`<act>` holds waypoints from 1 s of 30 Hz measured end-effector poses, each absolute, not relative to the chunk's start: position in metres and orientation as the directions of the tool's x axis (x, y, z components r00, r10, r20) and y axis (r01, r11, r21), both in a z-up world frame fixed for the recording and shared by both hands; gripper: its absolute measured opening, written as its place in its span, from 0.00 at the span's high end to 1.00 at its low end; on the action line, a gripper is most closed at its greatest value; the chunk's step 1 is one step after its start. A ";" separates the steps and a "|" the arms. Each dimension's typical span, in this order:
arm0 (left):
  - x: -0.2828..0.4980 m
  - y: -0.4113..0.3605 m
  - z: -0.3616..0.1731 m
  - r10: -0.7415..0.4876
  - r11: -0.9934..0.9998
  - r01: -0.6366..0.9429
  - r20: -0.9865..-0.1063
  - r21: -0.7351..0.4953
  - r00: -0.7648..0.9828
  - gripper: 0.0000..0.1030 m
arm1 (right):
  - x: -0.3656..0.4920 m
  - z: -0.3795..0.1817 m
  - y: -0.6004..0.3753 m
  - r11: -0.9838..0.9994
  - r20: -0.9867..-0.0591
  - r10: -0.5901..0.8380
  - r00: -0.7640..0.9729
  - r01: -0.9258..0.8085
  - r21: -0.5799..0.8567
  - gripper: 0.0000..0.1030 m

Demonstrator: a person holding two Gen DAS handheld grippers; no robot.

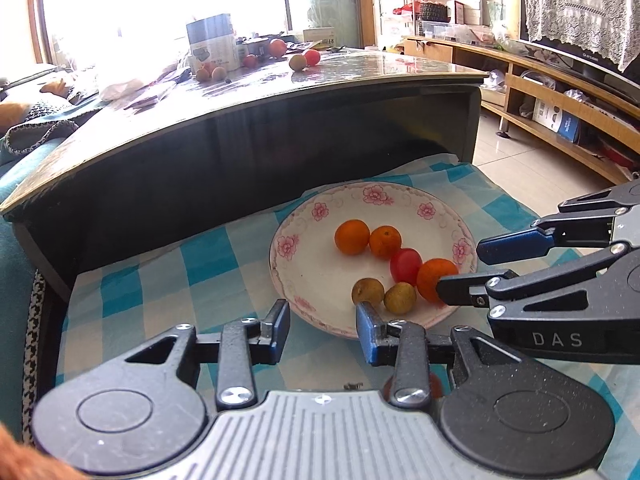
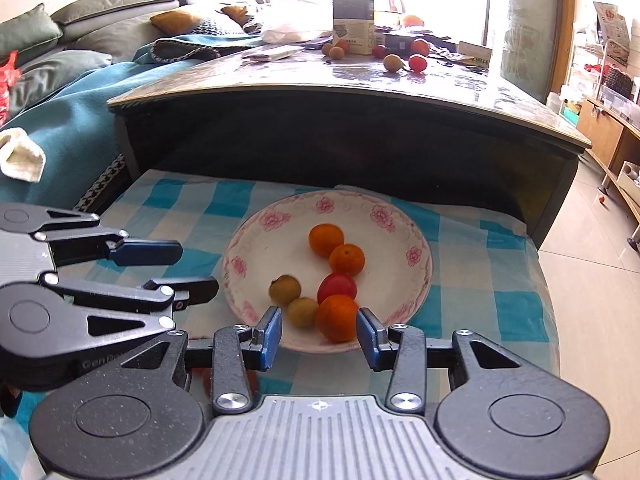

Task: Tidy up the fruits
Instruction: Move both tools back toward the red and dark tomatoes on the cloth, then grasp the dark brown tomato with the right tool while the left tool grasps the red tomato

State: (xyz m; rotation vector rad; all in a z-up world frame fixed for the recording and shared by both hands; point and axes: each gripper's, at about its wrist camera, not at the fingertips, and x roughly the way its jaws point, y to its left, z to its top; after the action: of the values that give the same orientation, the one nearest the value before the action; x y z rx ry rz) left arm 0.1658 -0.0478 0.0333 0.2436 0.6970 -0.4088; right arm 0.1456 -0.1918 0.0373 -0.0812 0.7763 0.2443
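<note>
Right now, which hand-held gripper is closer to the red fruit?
Right. The right hand-held gripper is open at the plate's near rim below the red fruit; the left one is off its left side.

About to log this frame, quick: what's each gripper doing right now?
Left gripper: jaws open, holding nothing.
Right gripper: jaws open, either side of the nearest orange, not clamped on it.

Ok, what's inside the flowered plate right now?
The flowered plate holds three oranges, one red tomato and two brownish-green fruits. The right hand-held gripper hides the plate's near rim.
</note>
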 end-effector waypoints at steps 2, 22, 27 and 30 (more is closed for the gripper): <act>0.160 -0.045 0.034 -0.280 0.890 0.447 -0.670 0.086 0.687 0.56 | 0.137 0.036 -0.190 0.964 -0.711 0.200 0.674 -0.263 0.022 0.65; 0.132 -0.009 0.009 -0.284 0.858 0.509 -0.758 0.072 0.587 0.55 | 0.131 -0.001 -0.152 0.900 -0.797 0.304 0.522 -0.431 0.061 0.65; 0.134 -0.006 0.006 -0.298 0.852 0.521 -0.766 0.055 0.570 0.55 | 0.137 -0.007 -0.149 0.899 -0.805 0.300 0.512 -0.434 0.059 0.65; 0.137 -0.008 0.004 -0.305 0.849 0.527 -0.769 0.048 0.562 0.55 | 0.139 -0.009 -0.151 0.900 -0.812 0.302 0.500 -0.431 0.070 0.68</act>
State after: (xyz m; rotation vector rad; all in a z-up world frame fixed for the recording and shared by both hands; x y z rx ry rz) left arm 0.1366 -0.0081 0.0040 0.2872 0.8415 -0.4979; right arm 0.1390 -0.1510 -0.0089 -0.1489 0.9497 0.4450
